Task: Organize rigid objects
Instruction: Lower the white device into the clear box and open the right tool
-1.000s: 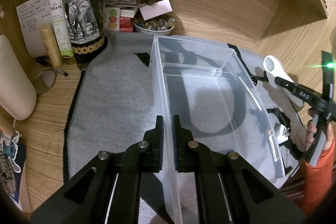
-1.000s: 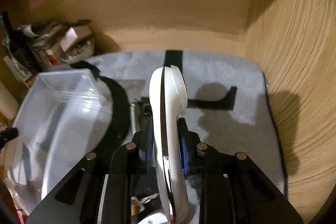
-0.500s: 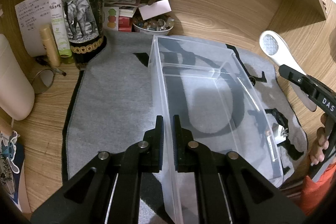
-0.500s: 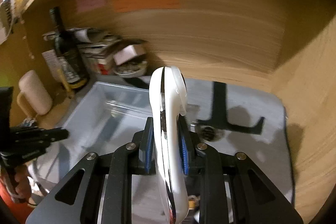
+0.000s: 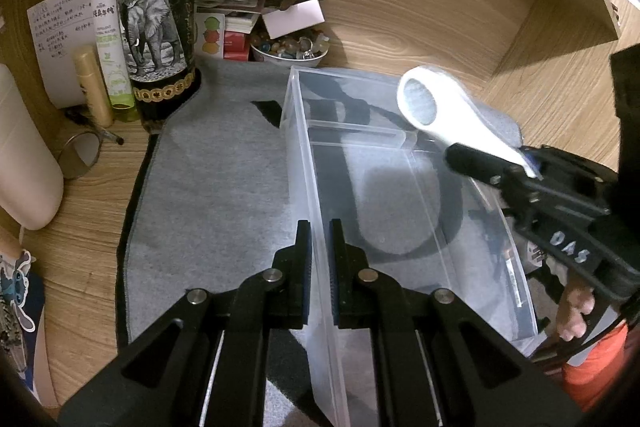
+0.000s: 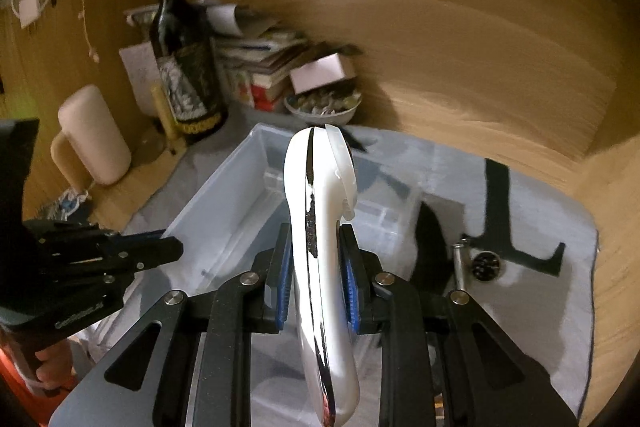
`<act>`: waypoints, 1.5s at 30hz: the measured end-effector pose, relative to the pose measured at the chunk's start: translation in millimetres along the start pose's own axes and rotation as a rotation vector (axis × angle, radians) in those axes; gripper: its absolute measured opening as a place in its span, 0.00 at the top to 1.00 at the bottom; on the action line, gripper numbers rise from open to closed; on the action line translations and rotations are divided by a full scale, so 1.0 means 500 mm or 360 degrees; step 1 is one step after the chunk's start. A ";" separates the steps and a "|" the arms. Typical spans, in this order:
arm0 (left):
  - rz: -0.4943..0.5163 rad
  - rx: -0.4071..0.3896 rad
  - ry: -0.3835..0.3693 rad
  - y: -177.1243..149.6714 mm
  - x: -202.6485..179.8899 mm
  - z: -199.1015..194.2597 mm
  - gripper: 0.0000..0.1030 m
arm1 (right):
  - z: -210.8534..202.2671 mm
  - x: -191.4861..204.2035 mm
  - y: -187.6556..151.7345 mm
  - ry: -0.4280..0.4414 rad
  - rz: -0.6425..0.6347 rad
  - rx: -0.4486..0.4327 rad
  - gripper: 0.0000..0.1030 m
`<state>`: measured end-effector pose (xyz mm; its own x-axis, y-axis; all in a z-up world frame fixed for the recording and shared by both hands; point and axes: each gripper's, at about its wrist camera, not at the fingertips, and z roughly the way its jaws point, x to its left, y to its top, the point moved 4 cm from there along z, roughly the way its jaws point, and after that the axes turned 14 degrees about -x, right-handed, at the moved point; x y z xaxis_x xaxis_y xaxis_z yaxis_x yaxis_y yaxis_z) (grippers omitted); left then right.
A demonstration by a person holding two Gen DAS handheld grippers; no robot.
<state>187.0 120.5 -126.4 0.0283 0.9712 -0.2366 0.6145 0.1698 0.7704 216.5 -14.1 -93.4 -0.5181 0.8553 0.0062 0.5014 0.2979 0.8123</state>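
A clear plastic bin (image 5: 400, 163) stands on a grey mat (image 5: 216, 187). My left gripper (image 5: 320, 251) is shut on the bin's near left wall. My right gripper (image 6: 316, 267) is shut on a white shower head (image 6: 320, 195); in the left wrist view the shower head (image 5: 444, 115) hangs in the air over the bin's far right part, and the right gripper (image 5: 516, 167) holds its handle. In the right wrist view the bin (image 6: 224, 203) lies below and ahead, with the left gripper (image 6: 176, 251) at its left wall.
A dark wine bottle (image 5: 160, 15), a green spray bottle (image 5: 108, 27), a gold tube (image 5: 92, 83), papers and a bowl of stones (image 5: 290, 47) crowd the back left. A cream mug (image 5: 24, 163) stands far left. Small metal parts (image 6: 484, 263) lie on the mat right of the bin.
My right gripper has carried the shower head up from the mat and leftward, over the bin. My left gripper has stayed clamped on the bin wall.
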 end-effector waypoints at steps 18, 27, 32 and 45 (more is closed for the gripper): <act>-0.0012 -0.0014 -0.0004 0.001 -0.003 0.001 0.93 | 0.080 0.049 -0.035 0.0049 -0.0210 0.0297 0.81; 0.0000 -0.0016 0.0004 0.000 -0.005 0.001 0.93 | 0.092 0.058 -0.052 0.0093 -0.0258 0.0384 0.80; 0.0003 -0.0014 0.0008 0.001 -0.006 0.003 0.93 | 0.081 0.057 -0.044 0.0054 -0.0290 0.0310 0.79; 0.0009 -0.0015 0.0016 0.001 -0.008 0.001 0.93 | -0.001 0.015 -0.001 -0.0014 -0.0203 0.0057 0.31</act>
<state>187.6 116.8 -125.2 0.0241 0.9737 -0.2263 0.6070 0.1656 0.7773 212.0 -8.2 -93.6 -0.5731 0.8132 -0.1013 0.4562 0.4193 0.7849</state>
